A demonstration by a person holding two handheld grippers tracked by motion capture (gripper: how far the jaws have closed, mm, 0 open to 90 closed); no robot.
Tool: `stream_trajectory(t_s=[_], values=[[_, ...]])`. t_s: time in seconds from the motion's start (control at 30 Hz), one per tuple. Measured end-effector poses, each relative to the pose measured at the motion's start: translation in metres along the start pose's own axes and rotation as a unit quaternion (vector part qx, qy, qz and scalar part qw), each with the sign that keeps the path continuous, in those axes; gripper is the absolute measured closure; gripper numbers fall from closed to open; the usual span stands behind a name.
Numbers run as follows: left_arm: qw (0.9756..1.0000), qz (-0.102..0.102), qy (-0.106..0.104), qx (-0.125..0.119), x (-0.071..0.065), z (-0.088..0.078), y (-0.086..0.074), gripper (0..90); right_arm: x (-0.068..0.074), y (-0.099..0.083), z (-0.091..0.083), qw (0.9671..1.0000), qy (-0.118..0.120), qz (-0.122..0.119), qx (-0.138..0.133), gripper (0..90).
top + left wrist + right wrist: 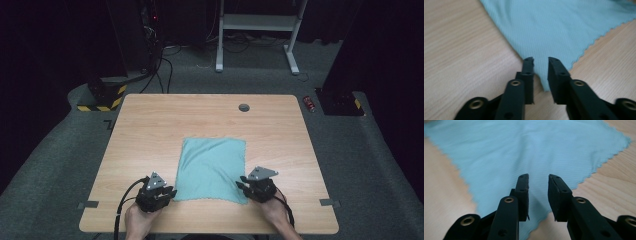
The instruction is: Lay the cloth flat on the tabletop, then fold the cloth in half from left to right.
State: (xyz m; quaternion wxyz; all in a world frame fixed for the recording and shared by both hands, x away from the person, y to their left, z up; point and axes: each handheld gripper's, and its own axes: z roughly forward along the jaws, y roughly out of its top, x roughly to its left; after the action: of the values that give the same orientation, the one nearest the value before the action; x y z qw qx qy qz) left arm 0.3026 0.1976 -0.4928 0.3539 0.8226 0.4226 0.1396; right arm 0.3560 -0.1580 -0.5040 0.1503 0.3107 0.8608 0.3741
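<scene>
Teal cloth point(212, 169) flat on the wooden table point(150, 130), left gripper point(541, 60) parted over its near left corner, right gripper point(538, 177) parted over its near right corner.

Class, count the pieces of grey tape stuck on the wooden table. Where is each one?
2: one grey tape piece near the table's front left corner, another near its front right corner. None looks hidden.

It looks like a lab or a recording studio. A plain wooden table point(150, 130) stands on grey carpet point(60, 145), with black curtains point(395, 60) around it. Behind are loose cables point(160, 70), a stand base with yellow-black hazard stripes point(102, 100), and a white metal frame point(257, 30).
</scene>
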Motion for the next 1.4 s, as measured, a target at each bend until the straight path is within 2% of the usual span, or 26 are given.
stream_trajectory(t_s=[0.07,0.17,0.27,0.37,0.4,0.47,0.53,0.7,0.77,0.8,0.9,1.03,1.17,1.27,1.33,1.4], values=[[0.9999,0.011,-0.005,-0.01,-0.003,0.005,0.005,65.1,-0.012,0.006,0.012,0.9997,-0.005,0.025,0.006,70.5],[0.9997,0.021,-0.01,-0.009,-0.006,0.022,0.012,59.4,-0.017,0.01,0.021,0.9994,-0.009,0.033,0.007,68.8],[0.9996,0.027,-0.006,-0.003,-0.006,0.04,0.018,56.0,-0.022,0.01,0.031,0.9991,-0.016,0.033,0.023,65.0],[0.9997,0.025,0.003,-0.005,-0.006,0.052,0.02,53.5,-0.026,0.01,0.032,0.9992,-0.018,0.026,0.025,61.9],[0.9996,0.026,0.007,-0.006,-0.005,0.054,0.02,52.9,-0.029,0.01,0.032,0.9991,-0.023,0.022,0.029,58.2],[0.9996,0.023,0.007,-0.014,-0.005,0.054,0.017,51.9,-0.036,0.009,0.031,0.9989,-0.019,0.032,0.029,56.8],[0.9993,0.032,0.016,-0.012,-0.004,0.051,0.014,50.6,-0.04,0.007,0.03,0.9987,-0.022,0.035,0.029,55.7],[0.9991,0.039,0.016,-0.009,0.002,0.039,0.002,47.8,-0.046,0.005,0.026,0.9984,-0.025,0.038,0.033,53.8],[0.9991,0.037,0.018,-0.007,0.005,0.037,0.002,46.7,-0.047,0.005,0.025,0.998,-0.031,0.043,0.034,55.3],[0.9994,0.031,0.012,-0.013,0.007,0.036,0.003,46.2,-0.047,0.005,0.025,0.998,-0.034,0.042,0.032,58.1],[0.9993,0.022,0.001,-0.029,0.012,0.039,0.014,44.2,-0.042,0.009,0.02,0.9986,-0.026,0.046,0.007,59.7],[0.9988,0.029,0.02,-0.033,0.017,0.055,0.034,42.7,-0.035,0.018,0.027,0.999,-0.019,0.04,0.007,58.5],[0.999,0.022,0.028,-0.026,0.025,0.072,0.051,43.1,-0.03,0.021,0.038,0.9989,-0.019,0.042,0.005,57.8],[0.9989,0.008,0.036,-0.03,0.031,0.08,0.057,43.4,-0.027,0.023,0.044,0.9989,-0.018,0.042,0.006,57.4],[0.999,-0.005,0.033,-0.03,0.036,0.084,0.064,43.4,-0.026,0.025,0.047,0.999,-0.019,0.04,0.008,56.8],[0.9981,-0.017,0.033,-0.05,0.039,0.085,0.066,44.5,-0.026,0.027,0.049,0.9991,-0.017,0.038,0.01,55.5]])
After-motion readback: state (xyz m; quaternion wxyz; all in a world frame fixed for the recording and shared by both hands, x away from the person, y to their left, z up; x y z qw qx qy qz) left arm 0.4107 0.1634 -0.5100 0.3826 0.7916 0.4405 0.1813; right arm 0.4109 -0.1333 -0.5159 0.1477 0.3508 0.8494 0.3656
